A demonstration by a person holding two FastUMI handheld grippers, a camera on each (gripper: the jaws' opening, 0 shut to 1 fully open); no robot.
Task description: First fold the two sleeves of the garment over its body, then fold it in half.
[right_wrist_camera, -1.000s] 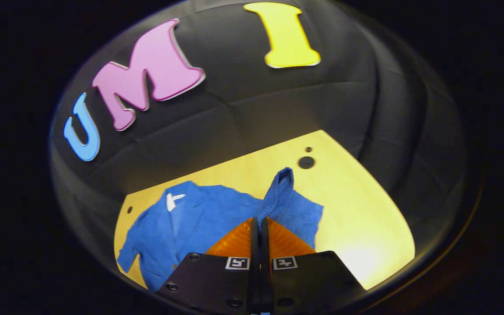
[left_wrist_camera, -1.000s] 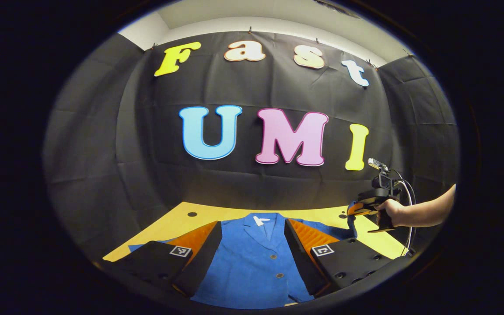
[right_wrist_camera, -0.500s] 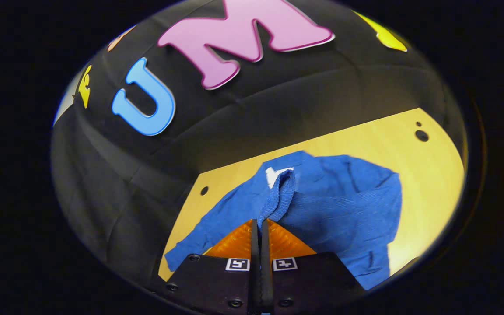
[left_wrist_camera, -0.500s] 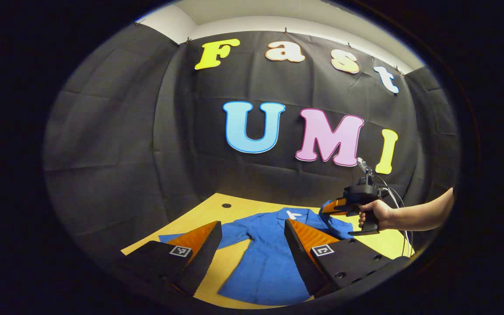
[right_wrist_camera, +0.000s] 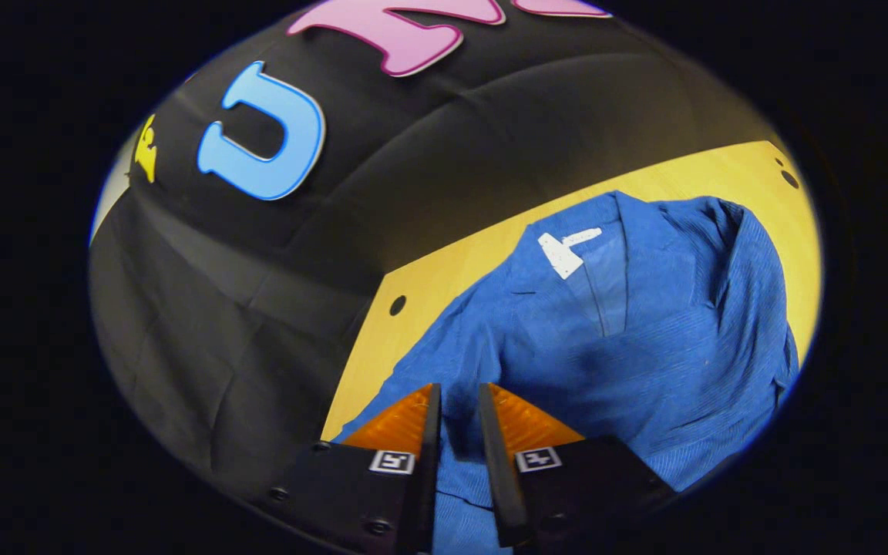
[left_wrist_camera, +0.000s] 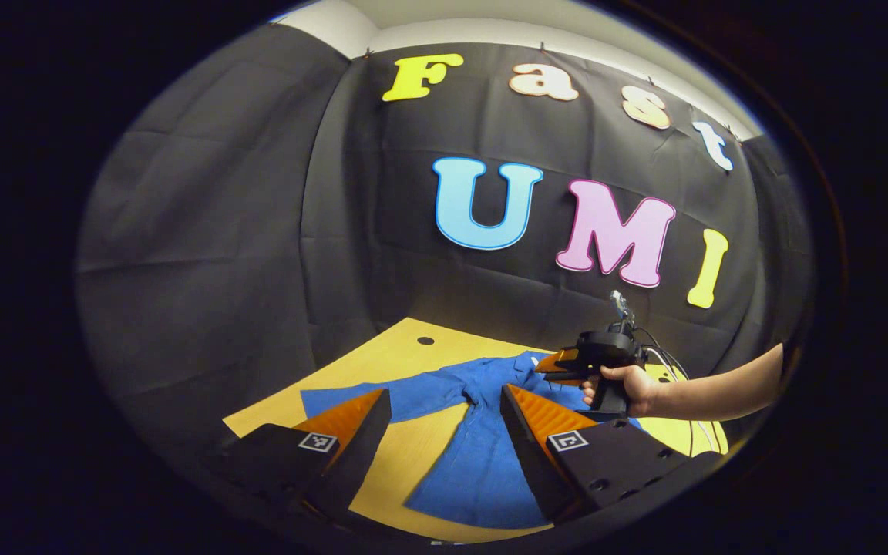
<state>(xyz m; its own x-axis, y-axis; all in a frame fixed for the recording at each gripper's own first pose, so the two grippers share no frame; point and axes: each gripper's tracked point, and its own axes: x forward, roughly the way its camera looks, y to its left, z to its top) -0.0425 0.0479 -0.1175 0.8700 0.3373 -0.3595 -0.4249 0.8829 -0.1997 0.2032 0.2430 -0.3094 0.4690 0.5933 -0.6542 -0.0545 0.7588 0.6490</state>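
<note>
Garment: a blue, ribbed-cloth, collared jacket (right_wrist_camera: 606, 339) lay front up on the yellow wooden tabletop (left_wrist_camera: 382, 370), collar toward the black cloth wall, spread flat so its parts could be turned over one another

Right sleeve: it appeared to lie folded across the jacket's body near the right edge (right_wrist_camera: 737, 254), which would leave the first sleeve fold made

Left sleeve: the other blue sleeve (left_wrist_camera: 382, 397) stretched straight out over the bare tabletop, not yet folded in

Right gripper: the right gripper (right_wrist_camera: 455, 401), seen in the left gripper view in a person's hand (left_wrist_camera: 617, 383), hovered just above the chest of the jacket; its jaws stood a narrow gap apart with nothing between them, as fits a sleeve just let go

Left gripper: the left gripper (left_wrist_camera: 444, 408) hung above the table's near side with jaws wide and empty, pointed toward the outstretched sleeve, likely readied to pick it up

Stage: judged from the layout, one sleeve fold remained, then the fold in half
</note>
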